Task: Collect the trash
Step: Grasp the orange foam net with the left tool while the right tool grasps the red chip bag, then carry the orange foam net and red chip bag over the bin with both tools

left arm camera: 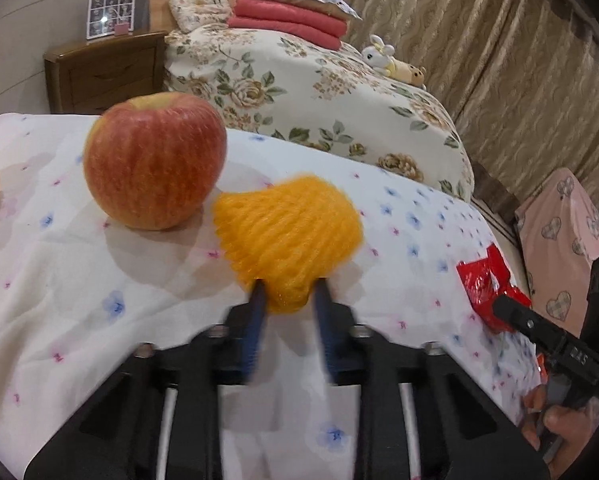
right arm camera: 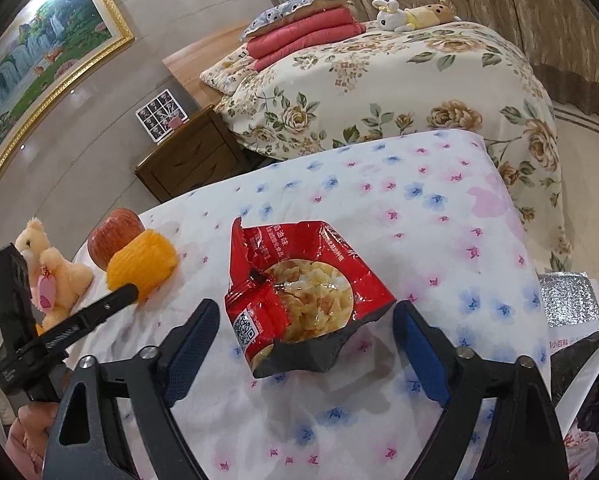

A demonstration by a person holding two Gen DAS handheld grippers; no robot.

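— Any writing you can make out?

— Mostly on the red snack bag [right arm camera: 299,280]. White Chinese characters run along its torn top edge, too warped to read for certain, and a QR code [right arm camera: 244,327] sits on its lower left corner.

— Anything away from the bag?

— To its right, past the edge of the flowered cloth, a white sheet [right arm camera: 559,344] carries small Chinese print ending in "百科". The black arm [left arm camera: 571,350] touching the bag has embossed marks, not legible.

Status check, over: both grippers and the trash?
Left gripper shut on orange foam net. Right gripper open, straddling red snack wrapper. Apple beside the net.
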